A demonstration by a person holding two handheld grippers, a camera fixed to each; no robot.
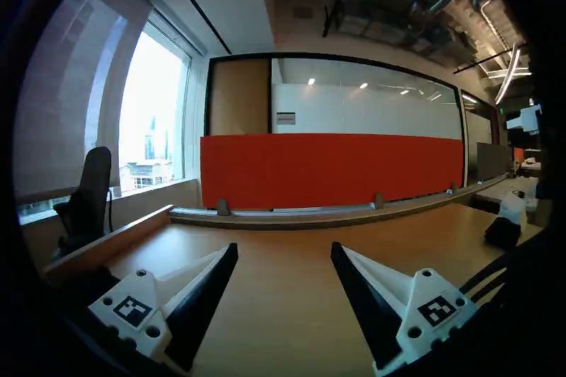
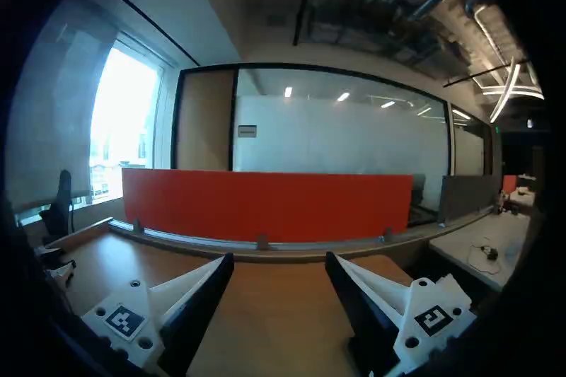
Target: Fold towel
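Ahead of the left gripper [image 1: 284, 245], fingers spread, the wooden desk [image 1: 283, 292] lies bare and open up to the red divider [image 1: 332, 168], which walls off the far edge; to the right a dark object [image 1: 502, 233] and black cables [image 1: 492, 274] crowd the desk's corner; to the left a raised wooden ledge [image 1: 106, 239] and an office chair [image 1: 88, 196] bound the side; the right gripper [image 2: 279, 256], also spread, faces open wood up to the divider; a grey screen [image 2: 467, 196] and a white desk [image 2: 481, 242] stand off to its right.
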